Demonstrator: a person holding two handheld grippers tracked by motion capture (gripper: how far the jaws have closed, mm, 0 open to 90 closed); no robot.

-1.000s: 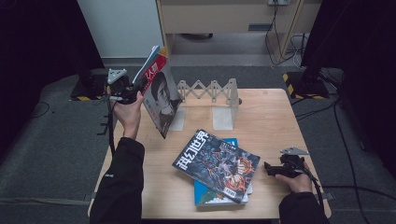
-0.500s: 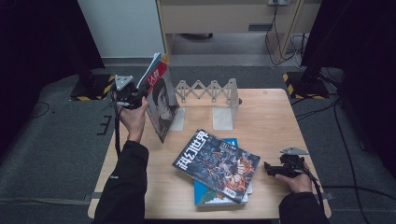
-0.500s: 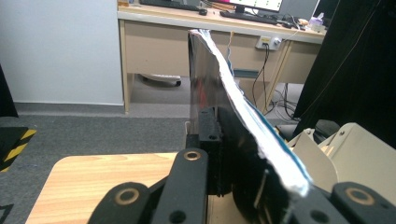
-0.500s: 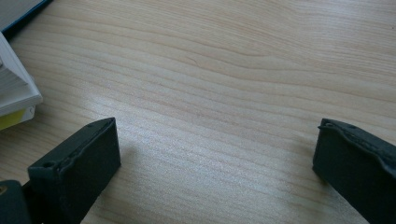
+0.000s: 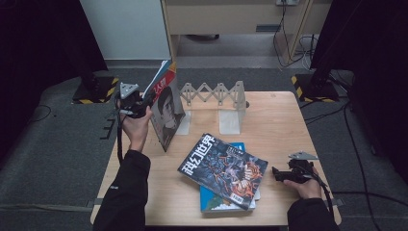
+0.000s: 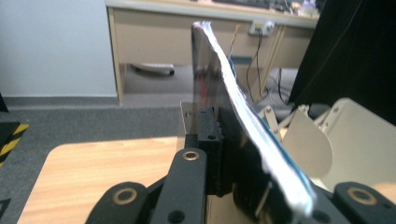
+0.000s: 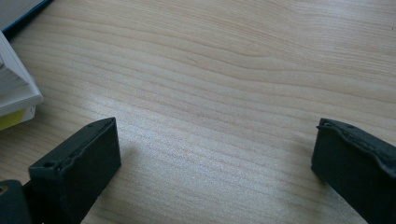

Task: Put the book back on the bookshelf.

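The left gripper is clamped on a magazine, holding it upright at the table's left end, just beside the white folding rack. The left gripper view shows its page edges. Two magazines lie flat. The right gripper rests with jaws wide apart, holding nothing.
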